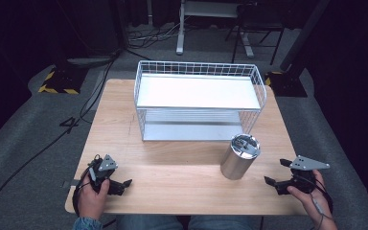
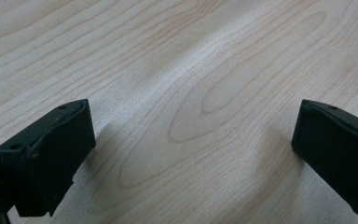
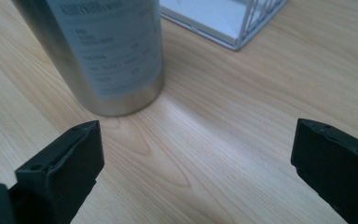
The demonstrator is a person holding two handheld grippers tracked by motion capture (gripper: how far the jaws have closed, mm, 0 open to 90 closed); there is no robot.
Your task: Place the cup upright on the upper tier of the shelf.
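Observation:
A silver metal cylinder with a lid (image 1: 240, 155) stands upright on the wooden table (image 1: 172, 172), in front of the rack's right corner. In the right gripper view the cylinder (image 3: 105, 51) rises just ahead and to the left of the jaws. My right gripper (image 1: 277, 173) rests near the table's front right edge, open, nothing between its jaws (image 3: 193, 158). My left gripper (image 1: 124, 184) sits at the front left, open over bare wood (image 2: 191, 140).
A white two-tier wire rack (image 1: 199, 98) stands at the back middle of the table; its lower corner (image 3: 235, 28) shows in the right gripper view. Cables and stand legs lie on the grey floor (image 1: 24, 124) beyond the table.

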